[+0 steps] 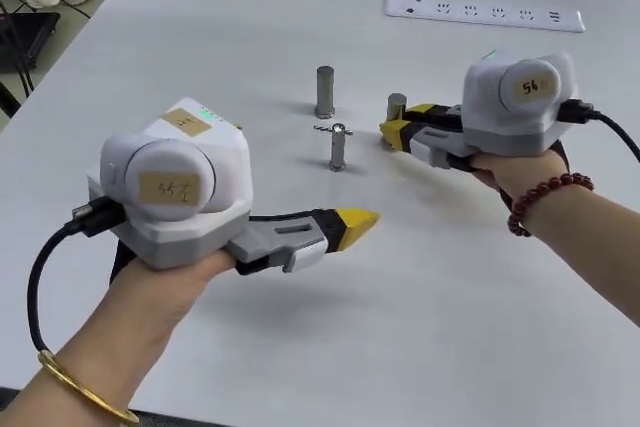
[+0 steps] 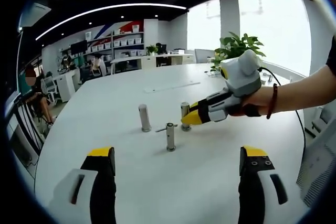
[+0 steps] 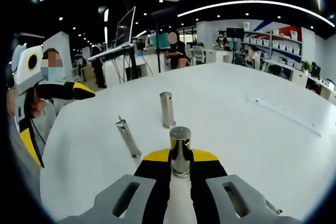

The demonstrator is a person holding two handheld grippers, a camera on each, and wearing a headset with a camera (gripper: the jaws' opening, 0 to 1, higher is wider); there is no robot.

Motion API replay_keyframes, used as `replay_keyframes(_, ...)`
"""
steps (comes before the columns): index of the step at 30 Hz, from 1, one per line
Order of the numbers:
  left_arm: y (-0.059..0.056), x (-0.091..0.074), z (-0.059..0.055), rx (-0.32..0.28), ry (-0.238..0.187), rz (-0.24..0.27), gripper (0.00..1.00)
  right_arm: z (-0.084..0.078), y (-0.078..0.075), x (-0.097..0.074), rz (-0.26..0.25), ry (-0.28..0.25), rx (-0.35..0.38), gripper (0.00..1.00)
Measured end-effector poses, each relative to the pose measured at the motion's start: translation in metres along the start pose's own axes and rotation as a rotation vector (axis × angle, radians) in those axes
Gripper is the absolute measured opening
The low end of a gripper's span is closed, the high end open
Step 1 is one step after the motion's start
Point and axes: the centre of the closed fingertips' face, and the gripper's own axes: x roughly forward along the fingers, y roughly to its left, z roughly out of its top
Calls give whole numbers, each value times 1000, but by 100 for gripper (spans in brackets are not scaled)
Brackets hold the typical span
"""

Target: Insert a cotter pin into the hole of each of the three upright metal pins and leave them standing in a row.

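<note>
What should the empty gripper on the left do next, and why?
Only the front pin carries a cotter pin. The right gripper is shut on a bare-looking metal pin, and the left gripper is open and empty, so it should probably go fetch another one.

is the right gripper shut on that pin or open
Shut on it: the right gripper has both jaws against the sides of the upright metal pin, no gap showing.

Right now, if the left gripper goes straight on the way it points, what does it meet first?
Probably the nearest upright pin, which carries a cotter pin, though depth is unclear. The right gripper, shut on another pin, sits just beyond.
</note>
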Motion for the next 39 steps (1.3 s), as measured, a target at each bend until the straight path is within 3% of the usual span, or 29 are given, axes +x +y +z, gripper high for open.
replay_keyframes(21, -6, 3, 8, 12, -24, -25, 96, -18, 33, -37, -28, 13, 24, 7)
replay_keyframes(39, -13, 2, 10, 7, -31, -51, 95, -36, 39, -55, -43, 28, 24, 8)
